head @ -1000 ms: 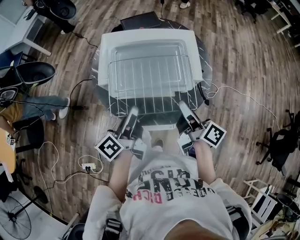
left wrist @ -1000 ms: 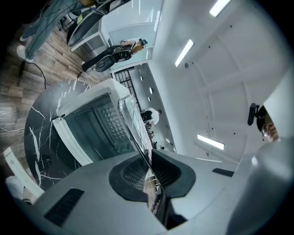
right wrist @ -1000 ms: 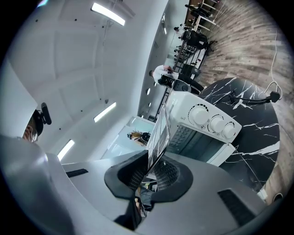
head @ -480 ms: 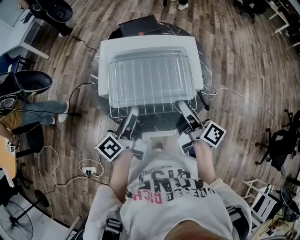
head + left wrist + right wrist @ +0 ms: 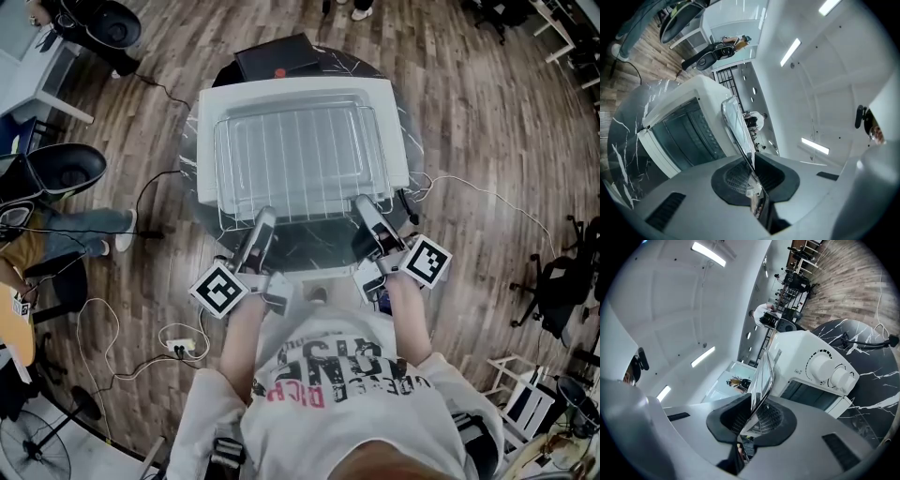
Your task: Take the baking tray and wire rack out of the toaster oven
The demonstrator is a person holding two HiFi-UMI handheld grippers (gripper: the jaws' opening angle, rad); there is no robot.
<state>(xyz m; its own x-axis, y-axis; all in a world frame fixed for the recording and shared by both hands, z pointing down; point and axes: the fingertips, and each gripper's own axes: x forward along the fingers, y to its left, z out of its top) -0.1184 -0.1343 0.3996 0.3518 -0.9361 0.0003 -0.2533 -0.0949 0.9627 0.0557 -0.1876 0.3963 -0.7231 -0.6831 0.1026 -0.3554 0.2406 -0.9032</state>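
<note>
The wire rack [image 5: 309, 208] lies flat with the silver baking tray [image 5: 295, 141] on it, both over the top of the white toaster oven [image 5: 211, 103]. My left gripper [image 5: 265, 218] is shut on the rack's near edge at the left. At the right, my right gripper [image 5: 364, 208] is shut on that same edge. In the left gripper view the thin metal edge [image 5: 733, 122] runs out from between the jaws of the left gripper [image 5: 752, 180], above the oven's glass front [image 5: 679, 126]. The right gripper view shows the metal edge [image 5: 764, 373] clamped in the right gripper [image 5: 754, 416], beside the oven's knobs [image 5: 832, 373].
The oven stands on a round black marble table [image 5: 187, 150], with a black box [image 5: 277, 54] behind it. Cables and a power strip [image 5: 183, 345] lie on the wood floor. An office chair [image 5: 56, 169] and a person's legs [image 5: 84, 225] are at the left.
Both grippers have carried the rack and tray away from me, so they now lie further over the oven's top. Both grips are unchanged.
</note>
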